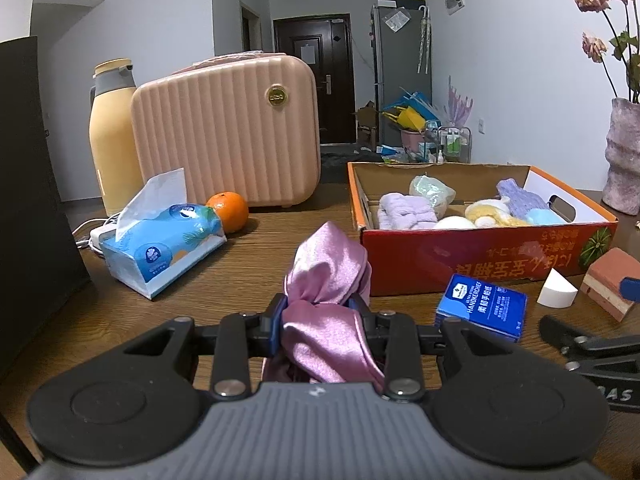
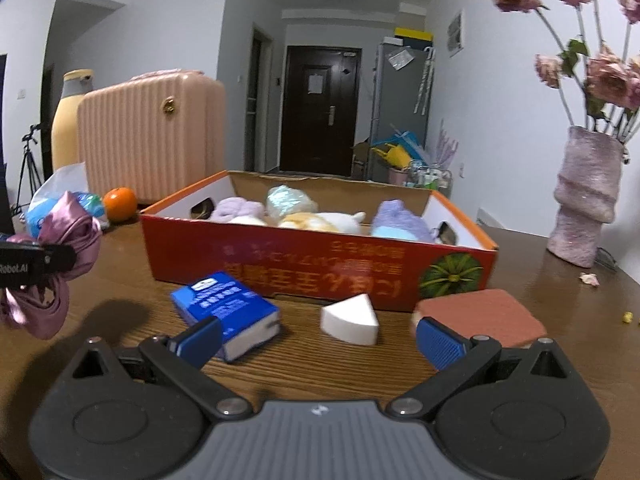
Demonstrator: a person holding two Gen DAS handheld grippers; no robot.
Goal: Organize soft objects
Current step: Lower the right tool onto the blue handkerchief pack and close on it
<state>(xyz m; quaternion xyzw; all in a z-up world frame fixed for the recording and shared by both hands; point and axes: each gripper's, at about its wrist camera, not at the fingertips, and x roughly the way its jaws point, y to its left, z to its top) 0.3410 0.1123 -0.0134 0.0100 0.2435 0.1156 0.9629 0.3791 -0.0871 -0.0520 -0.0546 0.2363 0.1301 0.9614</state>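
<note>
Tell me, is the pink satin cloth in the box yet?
Not yet. The pink satin cloth is bunched in the shut left gripper, outside the cardboard box.

Each gripper: black linkage arms, silver pivot screws, ribbed blue finger pads, grey ribbed housing, round black side discs.

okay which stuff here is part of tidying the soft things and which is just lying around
Job: pink satin cloth in left gripper; cardboard box; white sponge wedge; brick-red sponge; right gripper.
Lying about: orange, suitcase, vase, tissue pack.
</note>
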